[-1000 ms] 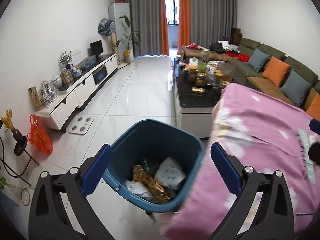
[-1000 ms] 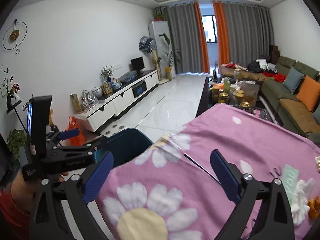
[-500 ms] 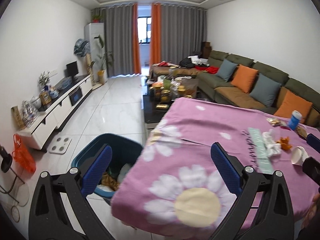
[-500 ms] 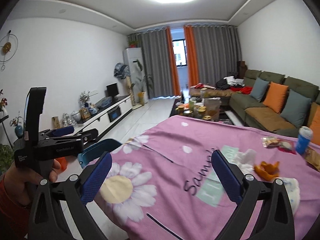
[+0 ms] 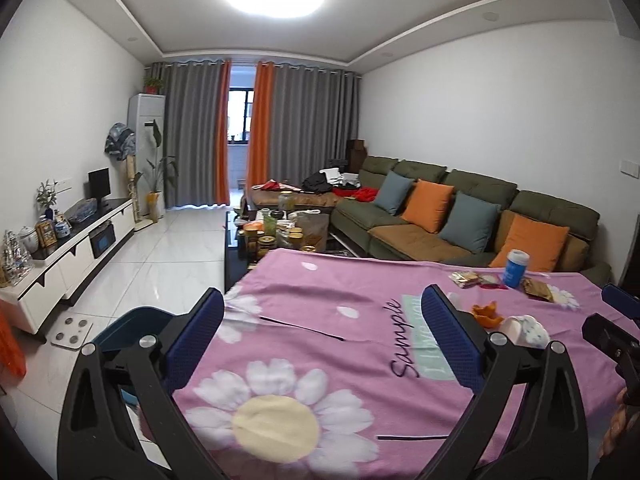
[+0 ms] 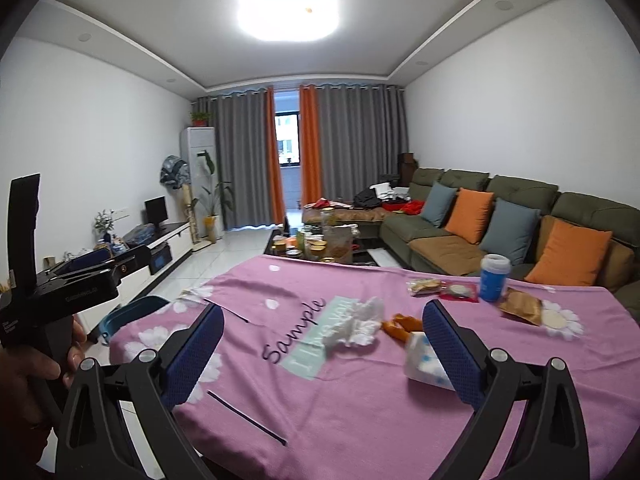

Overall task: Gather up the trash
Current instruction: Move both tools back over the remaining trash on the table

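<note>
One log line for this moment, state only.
left gripper: open, empty | right gripper: open, empty | tissue, peel on tablecloth | bin: beside table

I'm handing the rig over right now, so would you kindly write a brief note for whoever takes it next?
Left gripper: open, empty, over the pink tablecloth.
Right gripper: open, empty, nearest the patterned paper cup.
Blue bin: on the floor at the table's left end.
Left on the table: crumpled tissue, orange peel, paper cup, snack wrappers, brown packet, blue cup.
Done: bin contents are out of view.
</note>
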A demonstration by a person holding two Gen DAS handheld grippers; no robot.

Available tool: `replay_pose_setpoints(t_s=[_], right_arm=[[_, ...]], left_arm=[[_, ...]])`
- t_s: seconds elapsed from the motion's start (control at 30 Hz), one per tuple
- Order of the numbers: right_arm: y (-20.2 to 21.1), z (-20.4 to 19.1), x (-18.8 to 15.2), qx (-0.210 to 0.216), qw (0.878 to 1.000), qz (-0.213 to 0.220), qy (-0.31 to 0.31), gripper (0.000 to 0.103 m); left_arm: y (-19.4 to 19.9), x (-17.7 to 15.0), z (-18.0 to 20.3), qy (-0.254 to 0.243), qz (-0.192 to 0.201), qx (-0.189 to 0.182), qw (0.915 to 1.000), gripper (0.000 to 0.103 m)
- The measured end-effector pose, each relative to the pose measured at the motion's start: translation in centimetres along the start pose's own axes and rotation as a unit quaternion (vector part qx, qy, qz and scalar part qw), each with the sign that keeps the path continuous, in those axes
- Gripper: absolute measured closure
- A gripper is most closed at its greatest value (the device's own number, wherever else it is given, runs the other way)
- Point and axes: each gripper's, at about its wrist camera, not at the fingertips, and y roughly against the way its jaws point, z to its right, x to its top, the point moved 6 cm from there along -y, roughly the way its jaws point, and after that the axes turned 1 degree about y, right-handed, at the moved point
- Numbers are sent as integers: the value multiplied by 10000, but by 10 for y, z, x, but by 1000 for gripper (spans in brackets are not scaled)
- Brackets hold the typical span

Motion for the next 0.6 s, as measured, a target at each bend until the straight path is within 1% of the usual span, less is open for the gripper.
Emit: replay_pose_setpoints(t_s=[0.07, 0.17, 0.33, 0.43, 0.5, 0.6], right_arm=[[6, 10, -4, -180, 9998, -21, -34, 7], [13, 21, -9, -343, 9993, -51, -137, 7], [25, 31, -21, -674, 9975, -105, -209, 7], [28, 35, -25, -787, 9965, -155, -252, 7], [26, 37, -28, -833, 9960, -195, -246, 7], [21, 43, -31, -896, 9951, -260, -318, 7]], left_arm=[[5, -2, 8, -28, 71, -163, 9998, 6], [12, -7, 25, -28, 162, -364, 9992, 6], [20, -13, 42, -10, 263, -594, 9979, 6], [24, -16, 52, -83, 273, -725, 9970, 6], [21, -19, 59, -171, 200, -798, 9965, 6], [12, -21, 60, -177, 132, -813, 9964, 6]])
